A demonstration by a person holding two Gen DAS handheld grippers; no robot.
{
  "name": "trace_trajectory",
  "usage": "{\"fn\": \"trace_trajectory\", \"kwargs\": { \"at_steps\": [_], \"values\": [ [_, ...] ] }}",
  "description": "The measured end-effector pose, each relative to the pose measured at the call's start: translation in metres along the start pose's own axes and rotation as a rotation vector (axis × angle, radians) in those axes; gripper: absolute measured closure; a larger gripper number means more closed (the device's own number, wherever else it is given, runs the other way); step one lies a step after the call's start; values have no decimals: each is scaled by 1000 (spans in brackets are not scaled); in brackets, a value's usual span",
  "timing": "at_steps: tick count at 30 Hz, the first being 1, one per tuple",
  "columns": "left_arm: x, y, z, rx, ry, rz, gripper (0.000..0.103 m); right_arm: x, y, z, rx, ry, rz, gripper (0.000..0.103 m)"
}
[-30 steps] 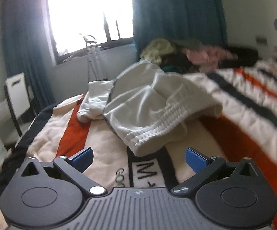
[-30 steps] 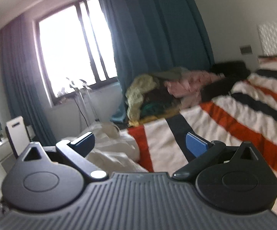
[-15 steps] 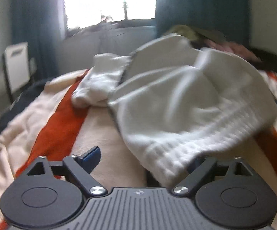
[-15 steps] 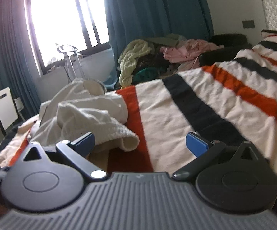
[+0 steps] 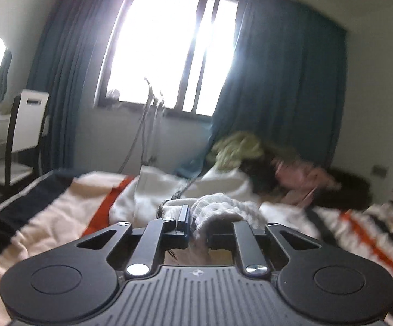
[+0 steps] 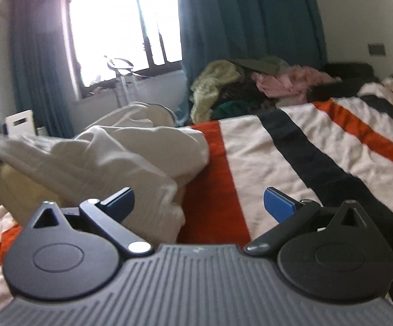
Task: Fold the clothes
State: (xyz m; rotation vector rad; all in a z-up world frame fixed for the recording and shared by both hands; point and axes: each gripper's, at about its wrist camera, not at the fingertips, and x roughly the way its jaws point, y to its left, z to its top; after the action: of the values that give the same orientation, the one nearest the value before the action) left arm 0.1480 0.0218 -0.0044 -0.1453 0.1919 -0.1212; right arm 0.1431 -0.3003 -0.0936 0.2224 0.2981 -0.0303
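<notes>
A white garment (image 5: 223, 203) with a ribbed hem lies crumpled on the striped bed. My left gripper (image 5: 199, 225) is shut on its ribbed hem, which bunches between the jaws. In the right wrist view the same white garment (image 6: 109, 157) is stretched toward the left, lifted off the blanket. My right gripper (image 6: 199, 203) is open and empty, its left finger next to the garment's lower folds, over the orange stripe of the blanket (image 6: 291, 149).
A pile of other clothes (image 6: 250, 84), yellow-green, pink and dark, sits at the far side of the bed below the blue curtain (image 6: 245, 21). A white chair (image 5: 27, 125) and desk stand at the left. A metal stand (image 6: 120, 81) is under the window.
My left gripper closed on the garment's ribbed hem and lifted it, tilting the view up. My right gripper came lower and closer to the garment, still open.
</notes>
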Motion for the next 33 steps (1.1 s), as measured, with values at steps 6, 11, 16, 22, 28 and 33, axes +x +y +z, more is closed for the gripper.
{"fn": "trace_trajectory", "kwargs": {
  "at_steps": [6, 11, 16, 22, 28, 33],
  "values": [
    [-75, 0, 22, 17, -71, -61, 94, -35, 34, 0, -85, -49, 123, 0],
    [-107, 7, 20, 34, -43, -88, 95, -66, 74, -6, -164, -44, 233, 0],
    [-120, 16, 7, 9, 20, -63, 94, -57, 104, -21, -179, 21, 298, 0],
    [-109, 20, 1, 17, 75, -19, 93, -30, 115, -18, -116, 17, 309, 0],
    [-87, 10, -15, 64, 138, -30, 93, -6, 87, -12, 50, 55, 227, 0],
    [-71, -1, -33, 66, 199, -39, 93, 12, 82, -23, -57, 134, 107, 0]
  ]
}}
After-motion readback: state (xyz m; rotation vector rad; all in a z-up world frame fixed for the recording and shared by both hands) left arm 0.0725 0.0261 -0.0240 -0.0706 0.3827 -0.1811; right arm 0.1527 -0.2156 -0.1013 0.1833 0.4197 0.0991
